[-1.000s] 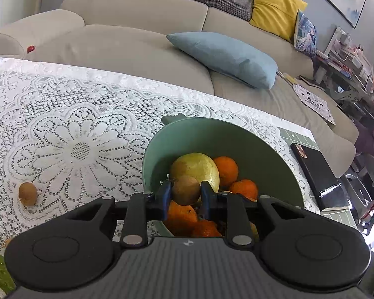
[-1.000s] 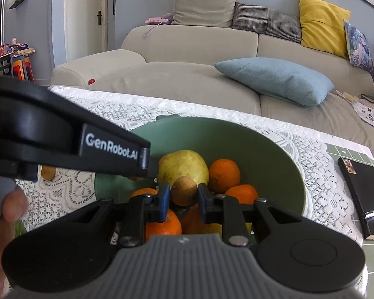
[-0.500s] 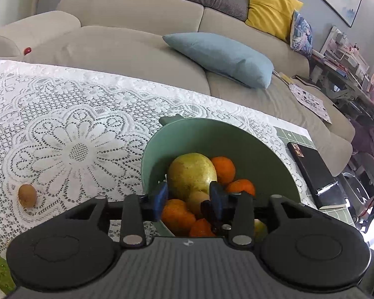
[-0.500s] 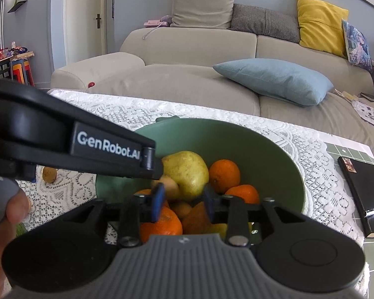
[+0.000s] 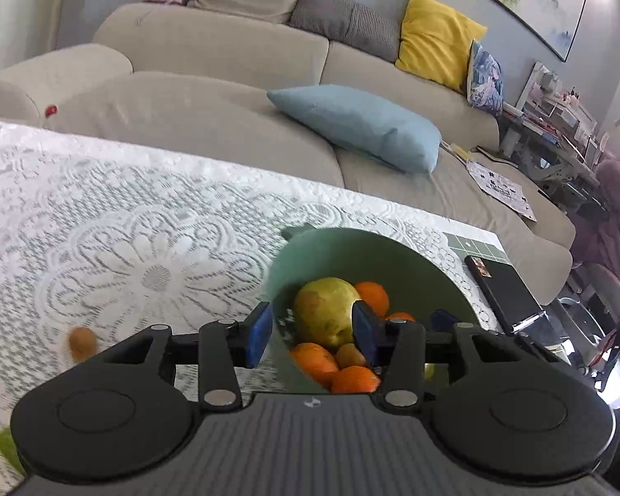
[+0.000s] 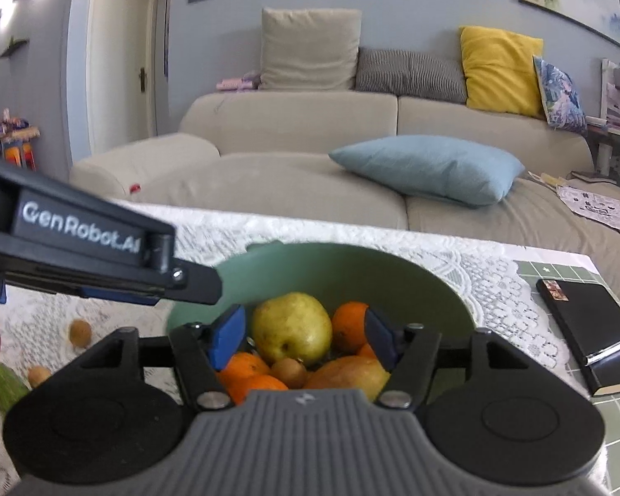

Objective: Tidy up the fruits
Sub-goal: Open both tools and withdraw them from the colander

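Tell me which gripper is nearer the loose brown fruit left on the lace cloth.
Left. The left gripper sits at the bowl's left edge, toward the brown fruit; the right gripper hangs over the bowl's middle, farther away.

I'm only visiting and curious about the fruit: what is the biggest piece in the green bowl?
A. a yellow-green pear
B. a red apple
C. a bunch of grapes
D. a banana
A: a yellow-green pear lies in the green bowl, larger than the oranges around it.

"GenRobot.AI" in white letters on the left gripper [image 6: 194, 285] black side
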Demonstrator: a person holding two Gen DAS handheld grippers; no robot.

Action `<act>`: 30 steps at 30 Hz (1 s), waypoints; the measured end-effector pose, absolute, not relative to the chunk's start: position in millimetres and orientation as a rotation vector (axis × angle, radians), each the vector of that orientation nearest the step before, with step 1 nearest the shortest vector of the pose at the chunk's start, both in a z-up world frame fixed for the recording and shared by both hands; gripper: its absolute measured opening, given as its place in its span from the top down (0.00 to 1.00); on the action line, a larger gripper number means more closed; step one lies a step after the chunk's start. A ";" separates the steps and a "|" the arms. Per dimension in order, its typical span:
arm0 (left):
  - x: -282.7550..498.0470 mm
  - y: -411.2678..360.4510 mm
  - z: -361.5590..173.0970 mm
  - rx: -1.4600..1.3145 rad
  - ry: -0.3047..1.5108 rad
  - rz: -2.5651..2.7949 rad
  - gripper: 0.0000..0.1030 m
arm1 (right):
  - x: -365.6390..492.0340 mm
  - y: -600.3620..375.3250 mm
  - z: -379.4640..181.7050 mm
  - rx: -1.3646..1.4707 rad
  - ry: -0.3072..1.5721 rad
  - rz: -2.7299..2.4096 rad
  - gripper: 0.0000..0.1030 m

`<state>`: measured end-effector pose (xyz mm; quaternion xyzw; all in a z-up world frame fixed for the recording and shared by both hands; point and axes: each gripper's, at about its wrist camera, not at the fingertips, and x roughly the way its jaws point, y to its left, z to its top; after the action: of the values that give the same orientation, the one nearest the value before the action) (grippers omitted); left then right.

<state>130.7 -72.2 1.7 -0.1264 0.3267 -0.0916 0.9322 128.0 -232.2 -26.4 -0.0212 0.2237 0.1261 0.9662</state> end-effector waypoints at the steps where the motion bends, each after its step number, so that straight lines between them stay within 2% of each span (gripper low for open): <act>1: 128.8 -68.2 2.5 -0.254 0.666 -0.185 0.49 | 125.7 -230.4 -25.3 -0.038 0.440 0.263 0.38; 5: 119.4 -49.9 4.7 -0.237 0.653 -0.165 0.49 | 118.6 -218.3 -22.1 -0.044 0.415 0.307 0.35; 16: 103.6 2.4 -3.8 -0.198 0.699 -0.135 0.49 | 102.8 -184.9 -20.2 -0.065 0.414 0.409 0.36; 25: 96.5 44.1 -14.8 -0.202 0.720 -0.144 0.49 | 93.6 -142.0 -36.0 -0.156 0.464 0.485 0.58; 27: 96.3 51.6 -19.1 -0.207 0.728 -0.163 0.49 | 95.1 -134.4 -40.6 -0.167 0.488 0.498 0.67; 30: 97.6 64.8 -27.3 -0.237 0.750 -0.182 0.51 | 100.9 -126.7 -48.2 -0.173 0.531 0.519 0.72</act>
<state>97.6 64.8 -27.3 -0.1151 0.3648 -0.0884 0.9197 100.9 -126.7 -48.2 -0.0842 0.2592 0.2530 0.9283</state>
